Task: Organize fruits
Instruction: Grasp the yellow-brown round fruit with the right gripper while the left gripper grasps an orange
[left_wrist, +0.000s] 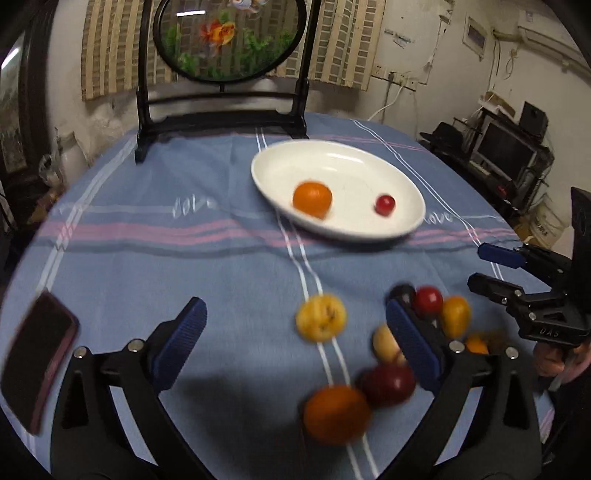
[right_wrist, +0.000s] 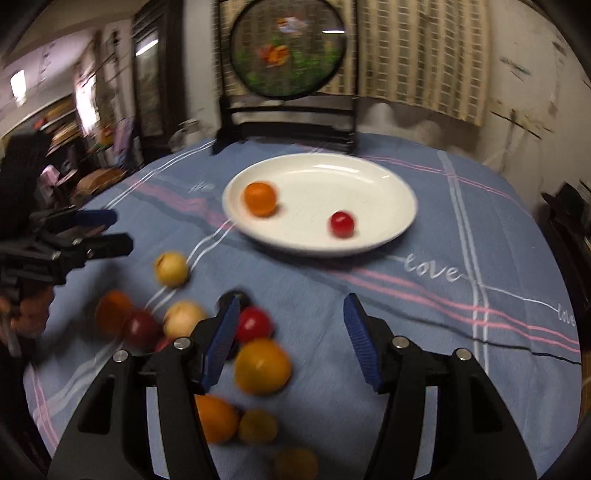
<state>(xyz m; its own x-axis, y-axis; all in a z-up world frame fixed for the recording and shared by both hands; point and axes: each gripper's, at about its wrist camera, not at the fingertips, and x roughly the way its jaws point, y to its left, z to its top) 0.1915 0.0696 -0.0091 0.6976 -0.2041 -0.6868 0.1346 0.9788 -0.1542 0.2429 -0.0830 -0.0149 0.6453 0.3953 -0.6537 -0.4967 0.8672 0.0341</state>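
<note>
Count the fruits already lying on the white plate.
2. An orange lies near the left side of the plate, and a small red fruit lies toward its front right. Nothing seems hidden there.

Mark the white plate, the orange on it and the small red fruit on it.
white plate (right_wrist: 369, 173): right wrist view, bare far rim.
orange (right_wrist: 260, 198): right wrist view, centre.
small red fruit (right_wrist: 342, 223): right wrist view, centre.

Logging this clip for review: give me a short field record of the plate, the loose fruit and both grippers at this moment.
plate: white plate on blue tablecloth
on plate: orange fruit, small red fruit, apart
loose fruit: cluster on cloth nearer the camera, including yellow fruit
left gripper: open, empty
right gripper: open, empty
other: dark phone at table edge
</note>
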